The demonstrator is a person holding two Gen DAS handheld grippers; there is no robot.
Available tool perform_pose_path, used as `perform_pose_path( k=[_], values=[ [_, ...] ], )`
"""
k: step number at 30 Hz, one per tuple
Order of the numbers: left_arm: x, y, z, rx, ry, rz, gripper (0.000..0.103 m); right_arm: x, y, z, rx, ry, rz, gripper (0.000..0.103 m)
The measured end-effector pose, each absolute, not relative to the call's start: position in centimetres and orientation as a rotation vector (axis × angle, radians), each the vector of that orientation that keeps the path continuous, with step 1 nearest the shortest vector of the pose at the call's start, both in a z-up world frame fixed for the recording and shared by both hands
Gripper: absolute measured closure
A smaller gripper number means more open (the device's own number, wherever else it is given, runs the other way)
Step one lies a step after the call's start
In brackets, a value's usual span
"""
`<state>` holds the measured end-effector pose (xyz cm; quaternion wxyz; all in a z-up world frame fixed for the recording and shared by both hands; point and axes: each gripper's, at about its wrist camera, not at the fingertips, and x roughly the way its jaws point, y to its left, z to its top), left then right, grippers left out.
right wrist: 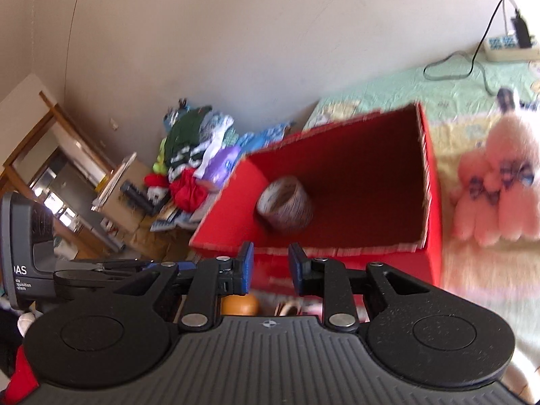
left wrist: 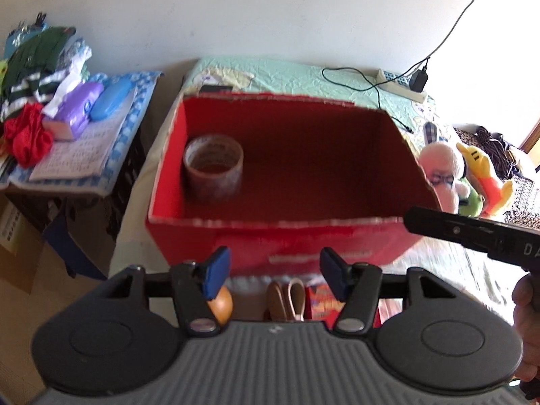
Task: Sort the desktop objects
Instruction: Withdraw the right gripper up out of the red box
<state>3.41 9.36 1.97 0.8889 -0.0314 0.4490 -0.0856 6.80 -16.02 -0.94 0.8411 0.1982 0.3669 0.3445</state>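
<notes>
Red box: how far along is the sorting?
Done: one tape roll sits in the red box, near its left wall. In hand: nothing; left gripper and right gripper are open and empty. Left: an orange ball, a wooden piece and a colourful packet lie before the box.

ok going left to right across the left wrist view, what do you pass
red cloth → purple tissue box → tape roll in the red box → pink plush toy → yellow plush toy
</notes>
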Motion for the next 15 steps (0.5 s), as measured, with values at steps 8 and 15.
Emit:
perform_pose_path(
  k=[8, 15],
  values=[
    [-1.0, 11.6, -2.5, -0.267, 1.035, -0.150, 0.047, 6.4, -14.0, -2.7, 0.369, 0.858, 0.817, 0.077],
    [-3.1, 12.6, -4.4, -0.322, 1.073, -0.125, 0.048, 6.6, -12.5, -4.1, 0.353, 0.930, 0.859, 0.076]
  ],
)
